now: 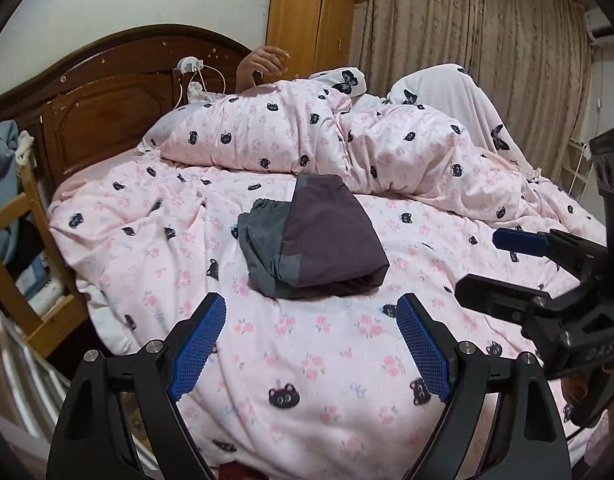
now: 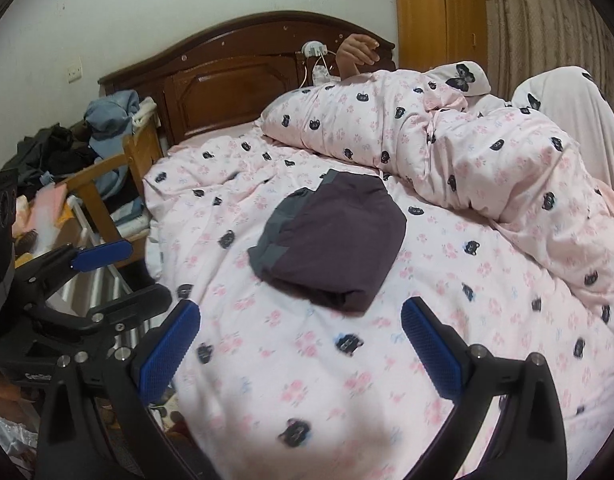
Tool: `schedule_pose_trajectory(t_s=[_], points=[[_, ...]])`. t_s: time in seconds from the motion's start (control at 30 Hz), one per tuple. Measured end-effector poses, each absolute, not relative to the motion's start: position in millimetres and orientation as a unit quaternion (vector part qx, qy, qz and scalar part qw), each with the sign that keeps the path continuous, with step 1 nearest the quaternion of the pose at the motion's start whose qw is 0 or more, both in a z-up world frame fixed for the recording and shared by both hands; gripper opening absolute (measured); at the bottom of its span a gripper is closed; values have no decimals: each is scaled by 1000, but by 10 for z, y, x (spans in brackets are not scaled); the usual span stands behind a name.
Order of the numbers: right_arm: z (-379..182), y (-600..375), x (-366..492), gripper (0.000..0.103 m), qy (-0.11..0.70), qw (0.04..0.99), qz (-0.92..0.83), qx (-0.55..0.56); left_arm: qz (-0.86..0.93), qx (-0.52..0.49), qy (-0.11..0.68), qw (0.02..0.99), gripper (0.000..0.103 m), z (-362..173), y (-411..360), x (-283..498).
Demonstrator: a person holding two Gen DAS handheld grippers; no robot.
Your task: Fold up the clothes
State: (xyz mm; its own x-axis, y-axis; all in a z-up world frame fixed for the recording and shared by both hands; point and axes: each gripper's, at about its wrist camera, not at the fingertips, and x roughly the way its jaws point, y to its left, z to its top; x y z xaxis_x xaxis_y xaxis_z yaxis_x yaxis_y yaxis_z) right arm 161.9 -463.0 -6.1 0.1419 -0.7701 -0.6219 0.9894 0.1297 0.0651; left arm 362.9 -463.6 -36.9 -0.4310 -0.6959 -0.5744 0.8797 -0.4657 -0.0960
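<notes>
Folded garment (image 1: 313, 236), dark purple with grey panels and a grey gathered band at its left end. Lies flat as a compact, roughly rectangular bundle on the pink cat-print bedspread (image 1: 315, 360), near the bed's middle, just in front of the bunched quilt (image 1: 307, 136). Thick fold edge faces the cameras.

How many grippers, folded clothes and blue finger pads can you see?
Grippers: 2, the left gripper and the right gripper
Folded clothes: 1, the dark folded garment
Blue pads: 4
Total: 7
</notes>
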Motion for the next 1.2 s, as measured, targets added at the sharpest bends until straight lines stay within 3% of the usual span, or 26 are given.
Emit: schedule_pose_trajectory(t_s=[1.2], points=[[290, -3689, 1730, 102, 178, 712, -641, 225, -831, 238, 159, 478, 85, -21, -4028, 3689]])
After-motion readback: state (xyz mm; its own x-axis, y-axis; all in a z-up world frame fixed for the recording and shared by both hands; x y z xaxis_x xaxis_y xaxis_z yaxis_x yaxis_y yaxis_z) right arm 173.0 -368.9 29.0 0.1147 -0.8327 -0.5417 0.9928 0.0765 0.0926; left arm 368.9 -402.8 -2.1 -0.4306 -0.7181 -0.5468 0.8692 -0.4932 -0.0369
